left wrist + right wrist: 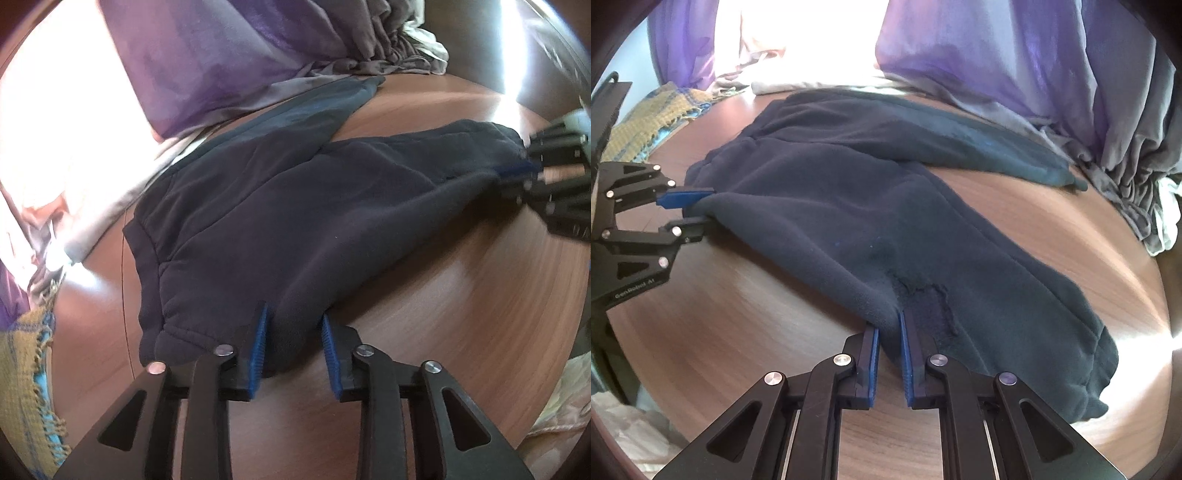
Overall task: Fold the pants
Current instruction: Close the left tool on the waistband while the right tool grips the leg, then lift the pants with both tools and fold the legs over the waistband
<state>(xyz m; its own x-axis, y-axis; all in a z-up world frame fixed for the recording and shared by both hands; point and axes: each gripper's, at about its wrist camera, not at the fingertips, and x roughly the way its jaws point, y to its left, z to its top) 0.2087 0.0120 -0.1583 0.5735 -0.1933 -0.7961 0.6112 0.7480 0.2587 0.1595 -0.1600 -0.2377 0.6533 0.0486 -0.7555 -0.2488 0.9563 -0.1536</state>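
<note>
Dark navy fleece pants [280,206] lie spread on a brown wooden table [461,295], legs splayed apart. My left gripper [293,317] is at the waistband end, jaws around a fold of the fabric, which bulges between the blue pads. It also shows in the right wrist view [698,206] at the far left, closed on the waist edge. My right gripper [888,325] pinches the near edge of one leg of the pants [886,206]; in the left wrist view it [517,173] grips the leg end at the right. The other leg [997,155] lies toward the back right.
Purple and grey cloths [229,59] are piled along the table's back edge. A crumpled grey garment [1137,177] lies at the back right. A yellow and blue woven cloth [26,387] lies at the left edge. Bright window light washes out the back.
</note>
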